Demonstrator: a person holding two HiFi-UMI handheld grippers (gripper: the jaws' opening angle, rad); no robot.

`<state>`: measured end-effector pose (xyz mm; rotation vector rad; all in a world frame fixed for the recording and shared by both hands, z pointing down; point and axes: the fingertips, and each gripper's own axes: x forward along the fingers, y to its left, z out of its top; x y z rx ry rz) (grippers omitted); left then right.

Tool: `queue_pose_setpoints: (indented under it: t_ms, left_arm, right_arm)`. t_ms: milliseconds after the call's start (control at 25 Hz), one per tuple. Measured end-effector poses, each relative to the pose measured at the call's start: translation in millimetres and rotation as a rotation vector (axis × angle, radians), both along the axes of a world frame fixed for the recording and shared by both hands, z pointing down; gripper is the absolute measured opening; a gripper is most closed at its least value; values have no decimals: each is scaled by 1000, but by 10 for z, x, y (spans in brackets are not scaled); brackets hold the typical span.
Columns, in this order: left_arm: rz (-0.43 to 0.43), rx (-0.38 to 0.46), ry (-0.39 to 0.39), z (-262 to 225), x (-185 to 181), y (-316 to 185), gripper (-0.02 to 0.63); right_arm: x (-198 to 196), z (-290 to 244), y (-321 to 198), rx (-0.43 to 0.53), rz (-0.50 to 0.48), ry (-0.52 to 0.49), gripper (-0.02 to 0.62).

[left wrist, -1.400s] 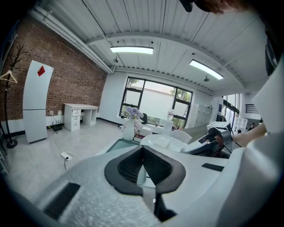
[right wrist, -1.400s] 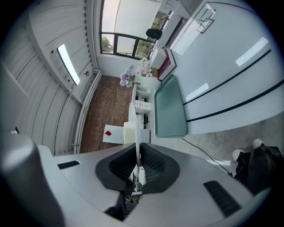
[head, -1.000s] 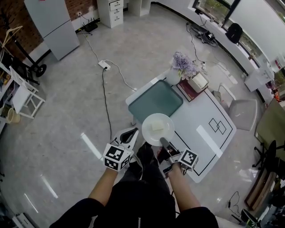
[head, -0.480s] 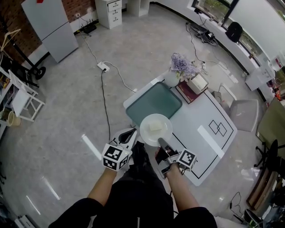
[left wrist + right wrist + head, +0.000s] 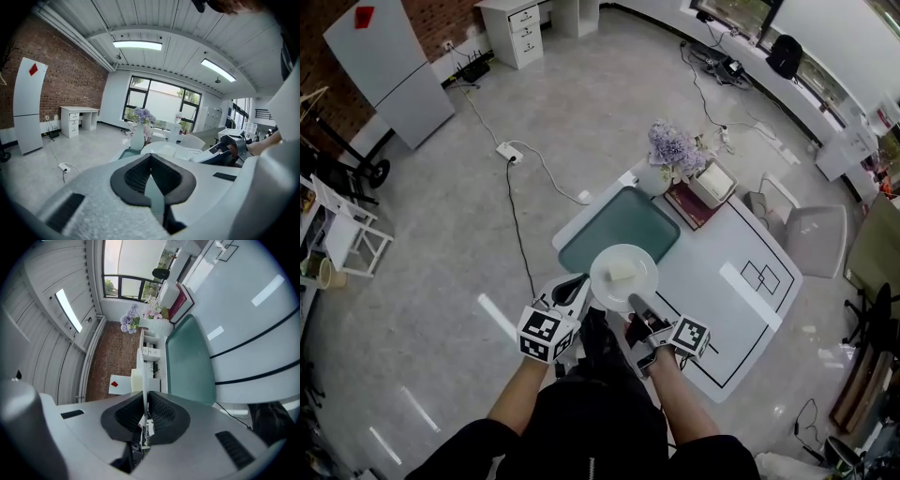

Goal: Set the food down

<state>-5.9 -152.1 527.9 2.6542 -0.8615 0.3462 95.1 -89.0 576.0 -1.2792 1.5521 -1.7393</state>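
A white plate (image 5: 624, 277) carries a pale block of food (image 5: 623, 272). It hangs over the near corner of the white table (image 5: 722, 300), just short of the green mat (image 5: 619, 230). My right gripper (image 5: 634, 300) is shut on the plate's near rim. In the right gripper view the plate (image 5: 141, 359) shows edge-on between the pads of the right gripper (image 5: 144, 401), with the food (image 5: 136, 379) on its left face. My left gripper (image 5: 572, 284) hovers beside the plate's left edge, apart from it. In its own view the left gripper (image 5: 151, 161) looks shut and holds nothing.
A vase of purple flowers (image 5: 672, 147), a dark red book (image 5: 692, 204) and a small box (image 5: 715, 183) stand at the table's far end. A grey chair (image 5: 811, 234) sits to the right. A power strip with its cable (image 5: 508, 150) lies on the floor to the left.
The plate stays gripped by the right gripper. The plate and both grippers have drifted slightly left and towards me in the picture as the head camera shifted.
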Motion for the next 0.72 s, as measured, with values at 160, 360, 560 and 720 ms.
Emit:
queue_pose_setpoints:
  t_ms: [160,360,560,720]
  left_arm:
    - [3,-16,-20,60,-7,-254,6]
    - [0,-39,-28,132,29,-531,6]
    - [3,-63,-32,243,95,-739,6]
    - [8,-88,-36,350,143,-819,6]
  right_arm:
    - [-48,45,-317,2,-10,-24,25]
    - [-44,104,-609,-18,-20,-37,25]
    - [66,213,-827,-44,-11,-31,25]
    - [178,357,-960,-78,-7,-4,25]
